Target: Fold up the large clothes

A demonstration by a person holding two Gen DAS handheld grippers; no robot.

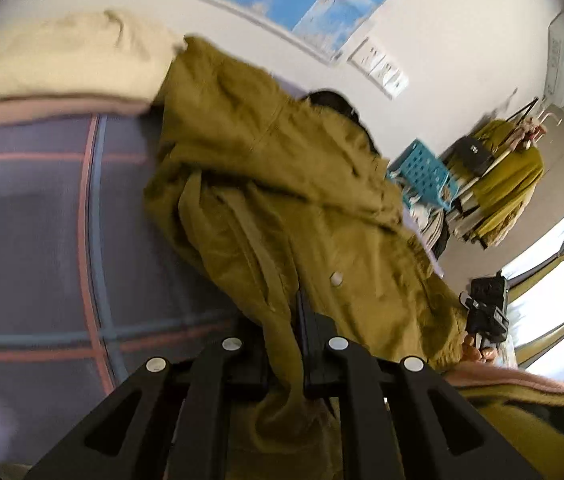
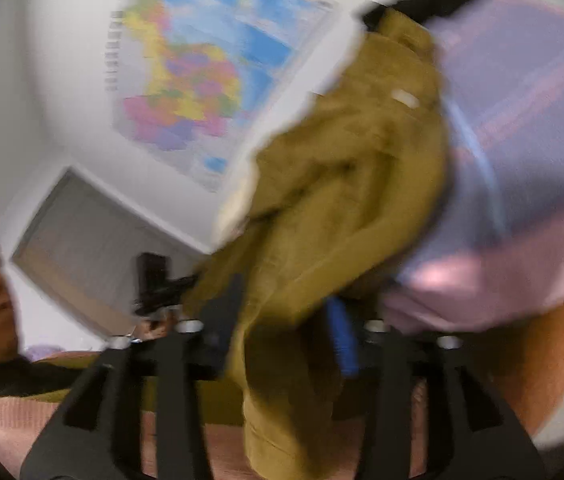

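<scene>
- The left gripper (image 1: 286, 344) is clenching a fold of the olive-green coat (image 1: 282, 184), its jaws pinched nearly together on the cloth.
- The coat is lying bunched on the plaid bedsheet (image 1: 42, 208), its far end touching the cream pillow (image 1: 66, 64).
- The right gripper (image 2: 282, 320) is standing with its jaws apart; a hanging fold of the coat is lying between them, but blur is hiding whether the pads are pressing it.
- The wall map (image 2: 202, 80) is hanging above the coat.
- A blue basket (image 1: 421, 176) is sitting beyond the coat.
</scene>
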